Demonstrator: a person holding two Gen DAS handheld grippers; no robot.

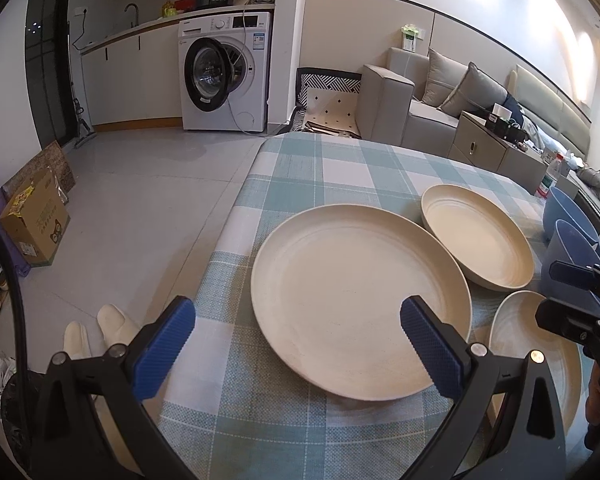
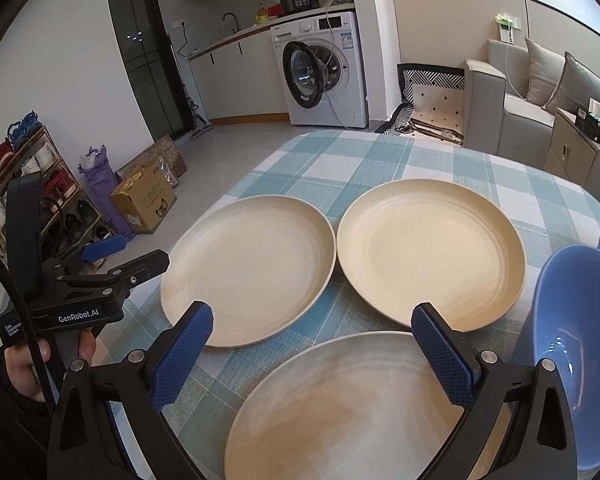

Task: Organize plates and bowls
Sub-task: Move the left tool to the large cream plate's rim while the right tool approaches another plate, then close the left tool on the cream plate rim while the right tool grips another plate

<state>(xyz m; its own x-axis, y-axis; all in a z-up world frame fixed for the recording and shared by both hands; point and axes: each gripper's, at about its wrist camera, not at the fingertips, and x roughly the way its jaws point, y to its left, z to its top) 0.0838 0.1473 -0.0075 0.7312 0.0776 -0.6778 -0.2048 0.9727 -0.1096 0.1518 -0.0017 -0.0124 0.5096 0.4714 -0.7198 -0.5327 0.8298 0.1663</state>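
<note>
At lower centre of the right wrist view, the nearest cream plate (image 2: 340,408) lies flat on the checked tablecloth (image 2: 380,156), directly between the spread fingers of the right gripper (image 2: 312,354), which holds nothing. Two more cream plates sit beyond, left plate (image 2: 248,268) and right plate (image 2: 430,250), rims nearly touching. Blue bowls (image 2: 580,340) stand at right. The left gripper (image 1: 296,340) is likewise agape and empty, facing the left plate's near rim. Judgement: each gripper has its plate straight ahead.

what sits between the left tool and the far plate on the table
The big left plate lies between the left tool and the far plate, nothing else, as the right wrist view shows.
</note>
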